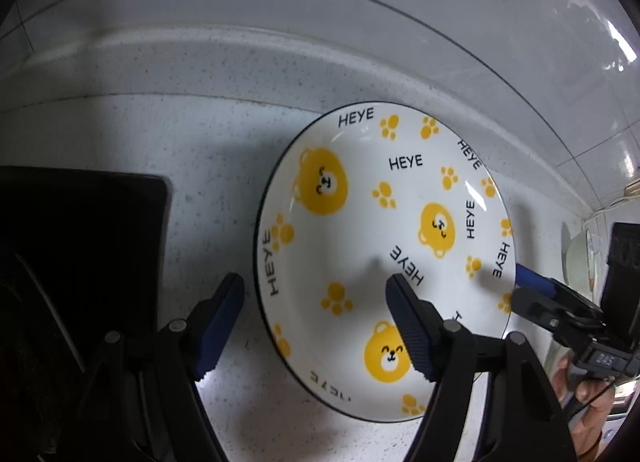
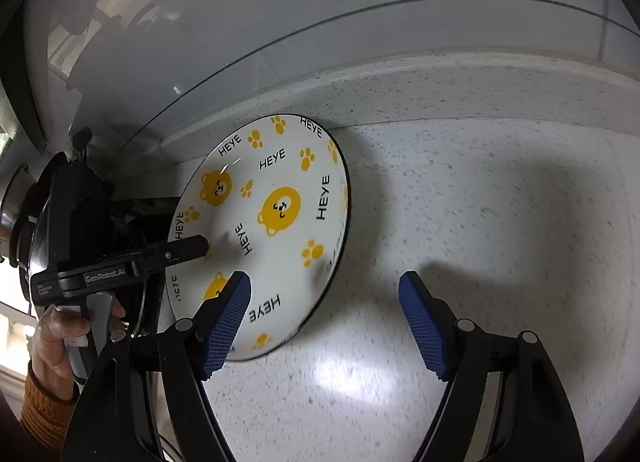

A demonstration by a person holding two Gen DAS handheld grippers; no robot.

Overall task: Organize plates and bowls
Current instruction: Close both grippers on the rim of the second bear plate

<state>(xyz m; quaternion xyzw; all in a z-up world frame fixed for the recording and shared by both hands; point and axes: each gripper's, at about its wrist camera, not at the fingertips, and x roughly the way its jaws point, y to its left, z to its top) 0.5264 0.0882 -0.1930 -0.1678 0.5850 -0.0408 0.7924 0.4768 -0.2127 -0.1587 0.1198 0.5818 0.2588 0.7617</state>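
Observation:
A white plate (image 1: 384,246) printed with yellow bears, paw marks and "HEYE" lies flat on the speckled white counter (image 1: 200,133), close to the back wall. My left gripper (image 1: 318,326) is open and straddles the plate's left rim, with one pad over the plate and the other over bare counter. My right gripper (image 2: 326,322) is also open and straddles the right rim of the plate (image 2: 276,217). Nothing is gripped. A finger of the right gripper (image 1: 534,281) shows at the plate's right edge in the left wrist view. A finger of the left gripper (image 2: 188,250) reaches over the plate's left part.
A black flat object (image 1: 84,238) sits on the counter left of the plate. Glossy white wall tiles (image 1: 360,21) rise behind a raised ledge. A pale round vessel (image 1: 578,258) stands at the far right. A hand (image 2: 60,334) holds the left gripper's handle.

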